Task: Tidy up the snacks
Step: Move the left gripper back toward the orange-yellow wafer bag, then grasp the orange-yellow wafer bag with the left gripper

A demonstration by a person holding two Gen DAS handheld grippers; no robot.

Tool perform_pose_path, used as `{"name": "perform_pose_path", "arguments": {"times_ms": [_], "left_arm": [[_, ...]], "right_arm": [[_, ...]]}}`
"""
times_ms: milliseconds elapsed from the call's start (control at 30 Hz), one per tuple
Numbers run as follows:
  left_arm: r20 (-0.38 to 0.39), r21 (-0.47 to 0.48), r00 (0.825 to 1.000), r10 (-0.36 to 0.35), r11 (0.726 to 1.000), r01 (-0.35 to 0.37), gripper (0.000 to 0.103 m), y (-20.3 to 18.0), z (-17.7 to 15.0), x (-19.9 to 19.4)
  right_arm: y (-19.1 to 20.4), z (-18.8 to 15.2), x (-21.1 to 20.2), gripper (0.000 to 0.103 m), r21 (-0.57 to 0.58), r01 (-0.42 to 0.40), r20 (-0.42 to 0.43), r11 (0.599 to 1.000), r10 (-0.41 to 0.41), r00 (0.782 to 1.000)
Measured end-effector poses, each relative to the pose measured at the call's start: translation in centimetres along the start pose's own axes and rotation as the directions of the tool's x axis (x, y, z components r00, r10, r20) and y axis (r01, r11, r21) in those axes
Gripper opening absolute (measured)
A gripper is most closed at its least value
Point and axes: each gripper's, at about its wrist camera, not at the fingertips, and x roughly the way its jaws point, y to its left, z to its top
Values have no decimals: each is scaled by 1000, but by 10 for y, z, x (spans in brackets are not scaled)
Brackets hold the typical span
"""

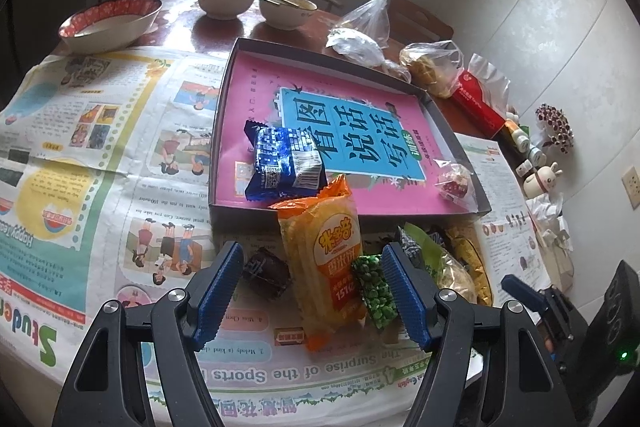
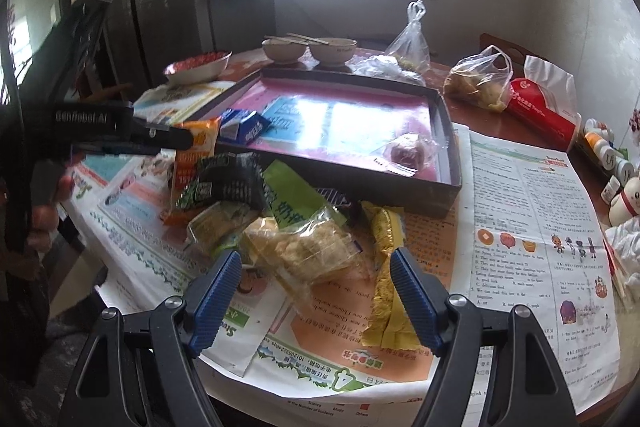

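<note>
You are early in the sort: the shallow dark cardboard box lined in pink (image 1: 440,125) holds only two snacks, a blue foil packet (image 1: 286,163) at its near left corner and a small round sweet in clear wrap (image 1: 454,181) at its near right. The rest of the snacks lie loose on the newspaper just near of the box: a long orange-and-yellow rice cracker pack (image 1: 326,267) leaning on the box's near wall, a green pea packet (image 1: 376,293), a dark brown wrapped cake (image 1: 266,271), a clear bag of pale puffed snacks (image 2: 304,251) and a yellow foil wrapper (image 2: 386,279). Your left gripper (image 1: 314,291) hangs over the cracker pack, jaws apart, empty; your right gripper (image 2: 316,291) likewise straddles the puffed bag without pinching it.
</note>
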Motion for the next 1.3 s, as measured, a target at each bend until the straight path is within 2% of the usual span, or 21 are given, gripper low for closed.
{"name": "perform_pose_path", "arguments": {"times_ms": [133, 333, 467, 733, 967, 1033, 1300], "left_arm": [[-4, -7, 1000, -9, 1000, 9, 74, 1, 1, 1], [-16, -12, 1000, -20, 1000, 20, 74, 2, 1, 6], [-23, -22, 999, -28, 999, 28, 74, 3, 1, 10], [-30, -54, 999, -40, 998, 38, 72, 8, 4, 17], [-26, -72, 998, -57, 996, 55, 72, 10, 7, 22], [-23, -75, 998, -64, 995, 62, 70, 10, 8, 22], [-23, -79, 995, -92, 993, 90, 50, 9, 10, 26]], "right_arm": [[5, -4, 6, 76, -35, 20, -15, 999, -21, 1000], [10, -9, 20, 76, -98, 92, -46, 991, -97, 994], [12, -10, 24, 76, -121, 135, -35, 984, -140, 990], [13, -6, 32, 76, -155, 172, -12, 973, -176, 984], [12, -3, 39, 66, -147, 183, -7, 972, -186, 983], [11, -3, 41, 64, -143, 188, -8, 972, -191, 982], [9, -1, 43, 58, -115, 190, 0, 975, -191, 982]]}}
